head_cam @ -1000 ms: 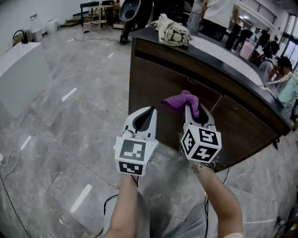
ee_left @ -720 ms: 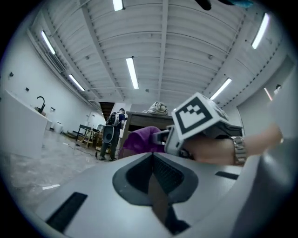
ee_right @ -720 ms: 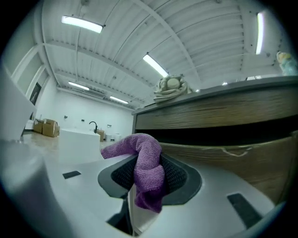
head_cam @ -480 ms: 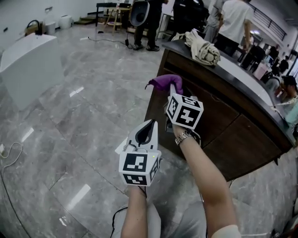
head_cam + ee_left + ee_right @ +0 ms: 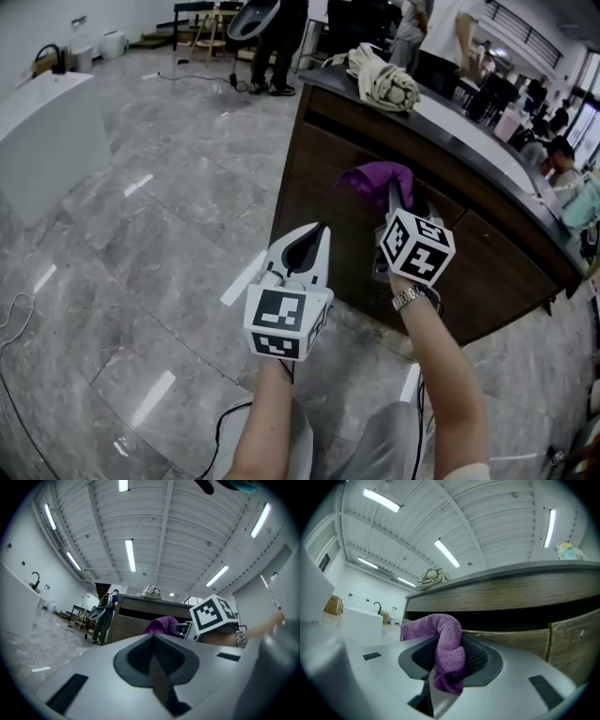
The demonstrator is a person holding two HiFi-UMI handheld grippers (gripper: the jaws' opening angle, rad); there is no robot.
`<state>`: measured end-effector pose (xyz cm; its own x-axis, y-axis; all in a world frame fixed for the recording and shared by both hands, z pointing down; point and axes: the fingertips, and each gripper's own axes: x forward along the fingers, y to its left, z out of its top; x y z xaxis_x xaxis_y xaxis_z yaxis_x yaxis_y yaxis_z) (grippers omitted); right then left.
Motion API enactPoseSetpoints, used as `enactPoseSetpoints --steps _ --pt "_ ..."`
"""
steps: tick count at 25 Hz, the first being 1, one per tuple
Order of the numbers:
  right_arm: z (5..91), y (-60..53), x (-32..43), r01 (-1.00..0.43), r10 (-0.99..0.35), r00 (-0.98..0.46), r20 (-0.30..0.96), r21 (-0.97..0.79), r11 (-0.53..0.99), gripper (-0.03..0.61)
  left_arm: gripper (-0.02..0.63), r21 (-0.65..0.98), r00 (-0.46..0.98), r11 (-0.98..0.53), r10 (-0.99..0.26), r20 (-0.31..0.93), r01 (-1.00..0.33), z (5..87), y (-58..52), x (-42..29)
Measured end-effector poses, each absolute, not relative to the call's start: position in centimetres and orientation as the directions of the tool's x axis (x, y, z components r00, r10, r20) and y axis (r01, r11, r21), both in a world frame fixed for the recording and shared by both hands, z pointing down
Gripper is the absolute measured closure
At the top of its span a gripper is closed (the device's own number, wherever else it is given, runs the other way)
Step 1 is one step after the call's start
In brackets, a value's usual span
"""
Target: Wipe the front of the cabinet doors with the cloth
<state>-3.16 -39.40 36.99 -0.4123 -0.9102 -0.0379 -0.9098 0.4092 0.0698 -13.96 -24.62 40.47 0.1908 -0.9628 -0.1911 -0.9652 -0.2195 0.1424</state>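
A purple cloth (image 5: 380,178) (image 5: 440,644) is pinched in my right gripper (image 5: 396,199), whose jaws are shut on it. In the head view the cloth sits against the dark brown cabinet doors (image 5: 323,202) under the counter top. The wood door fronts (image 5: 511,637) fill the right gripper view just beyond the cloth. My left gripper (image 5: 314,234) hangs lower and to the left, away from the cabinet, its jaws shut with nothing between them (image 5: 153,656). In the left gripper view the cloth (image 5: 161,624) shows beside the right gripper's marker cube.
A bundled beige bag (image 5: 380,80) lies on the dark counter (image 5: 441,117). A white block (image 5: 47,136) stands at the far left on the marble floor. Several people stand behind the counter. A cable (image 5: 19,309) trails on the floor at left.
My right gripper with the cloth swung left past the cabinet's corner, then back right onto the door front. The left gripper stayed low and shut.
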Motion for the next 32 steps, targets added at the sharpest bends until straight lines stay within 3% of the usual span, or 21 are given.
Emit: enactPoseSetpoints --steps 11,16,18,25,32 --pt "37.5 -37.8 8.9 -0.954 -0.953 -0.295 -0.069 0.084 0.289 0.436 0.607 0.076 0.217 -0.231 -0.964 -0.155 -0.970 41.3 -25.3 -13.2" --pt "38.4 -36.7 12.3 -0.994 -0.991 -0.107 -0.080 -0.017 0.109 0.437 0.607 0.070 0.215 -0.228 -0.964 -0.154 -0.971 41.4 -25.1 -13.7" --pt "38.6 -36.0 10.9 -0.990 -0.987 -0.130 -0.091 -0.041 0.134 0.437 0.607 0.080 0.210 -0.224 -0.965 -0.155 -0.971 41.5 -24.8 -14.0" --pt "42.9 -36.4 -2.6 -0.891 -0.892 -0.453 -0.010 -0.038 0.453 0.437 0.607 0.058 0.215 -0.225 -0.965 -0.151 -0.973 41.4 -23.3 -14.3" --pt "46.0 -39.1 -13.3 -0.826 -0.825 -0.563 0.045 -0.010 0.563 0.437 0.607 0.168 0.136 -0.162 -0.978 -0.158 -0.972 42.4 -21.9 -17.8"
